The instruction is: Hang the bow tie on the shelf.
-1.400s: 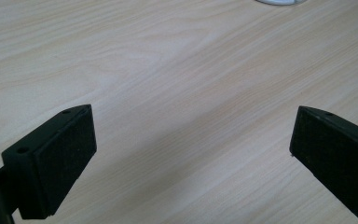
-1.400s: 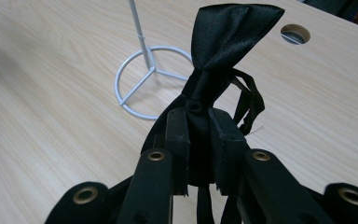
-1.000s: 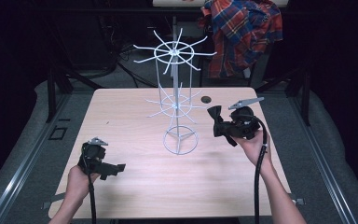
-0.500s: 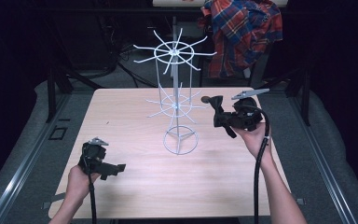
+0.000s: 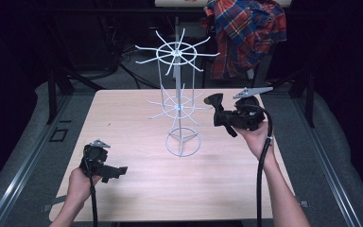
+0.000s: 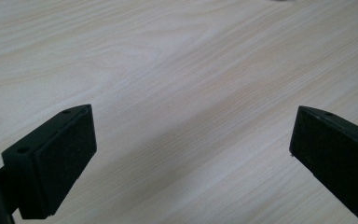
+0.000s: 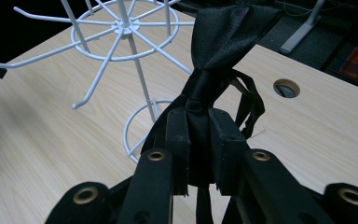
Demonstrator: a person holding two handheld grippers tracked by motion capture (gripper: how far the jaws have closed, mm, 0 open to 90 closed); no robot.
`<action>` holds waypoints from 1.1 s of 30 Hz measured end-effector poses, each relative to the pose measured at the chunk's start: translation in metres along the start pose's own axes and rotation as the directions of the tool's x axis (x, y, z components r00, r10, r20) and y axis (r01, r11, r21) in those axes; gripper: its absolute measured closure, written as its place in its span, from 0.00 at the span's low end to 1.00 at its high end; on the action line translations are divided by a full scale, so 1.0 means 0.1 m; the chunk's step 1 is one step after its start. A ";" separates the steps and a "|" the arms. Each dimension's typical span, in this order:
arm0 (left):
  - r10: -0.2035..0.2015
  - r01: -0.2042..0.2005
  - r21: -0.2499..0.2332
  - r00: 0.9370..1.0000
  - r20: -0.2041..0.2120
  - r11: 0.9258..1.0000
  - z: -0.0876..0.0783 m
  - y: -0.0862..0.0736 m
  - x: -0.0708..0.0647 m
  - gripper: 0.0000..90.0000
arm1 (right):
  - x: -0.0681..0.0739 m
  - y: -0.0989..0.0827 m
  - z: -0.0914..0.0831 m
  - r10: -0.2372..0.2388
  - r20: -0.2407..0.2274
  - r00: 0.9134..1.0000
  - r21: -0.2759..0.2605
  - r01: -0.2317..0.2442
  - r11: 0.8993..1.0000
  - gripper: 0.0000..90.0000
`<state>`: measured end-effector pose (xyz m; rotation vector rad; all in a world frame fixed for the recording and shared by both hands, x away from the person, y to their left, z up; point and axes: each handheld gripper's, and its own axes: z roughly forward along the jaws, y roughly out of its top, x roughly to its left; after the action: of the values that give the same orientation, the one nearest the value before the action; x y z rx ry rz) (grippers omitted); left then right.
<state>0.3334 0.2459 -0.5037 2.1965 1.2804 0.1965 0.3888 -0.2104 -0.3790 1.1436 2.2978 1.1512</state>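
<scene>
Since the earlier frames the right gripper (image 5: 213, 109) has carried its black bow tie (image 5: 214, 100) up and in toward the white wire rack (image 5: 178, 105), while the left gripper (image 5: 118, 171) has kept its place at the near left of the table (image 5: 137, 189). Nearest the person, that left gripper rests low over bare wood with its jaws standing wide apart and nothing between them; it looks parked out of the way, leaving the work to the other hand. Farther in, the right gripper (image 7: 199, 154) is clenched on the bow tie (image 7: 223, 32) at its knot, one wing standing up past the jaws and the thin neck strap (image 7: 251, 105) looping loose beside it. Gripping at the knot likely leaves the strap free to catch on a hook. The tie hangs in the air just right of the rack's lower ring of arms, not yet on any of them. Counted: two grippers, one bow tie, one rack with two tiers of hooks on a round wire foot (image 5: 183, 143). Beyond the table, one plaid shirt (image 5: 246, 33) is draped over a stand.
</scene>
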 end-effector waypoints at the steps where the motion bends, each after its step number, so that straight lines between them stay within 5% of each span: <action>1: 0.000 0.000 0.000 1.000 0.000 1.000 0.00 0.00 0.00 0.01 | 0.00 0.00 0.00 -0.004 0.003 1.000 0.004 0.004 1.000 0.88; 25: -0.001 0.002 0.007 1.000 -0.001 1.000 0.00 -0.02 0.00 0.01 | 0.16 0.10 -0.03 -0.071 -0.009 0.997 -0.040 0.071 0.997 0.88; 33: -0.001 0.001 0.008 1.000 -0.001 1.000 -0.01 -0.02 0.01 0.01 | 0.25 0.08 0.10 -0.107 -0.036 0.994 0.000 0.107 0.994 0.88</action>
<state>0.3320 0.2475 -0.5044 2.2024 1.2844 0.1924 0.3833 -0.1830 -0.3775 0.9945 2.3570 1.1383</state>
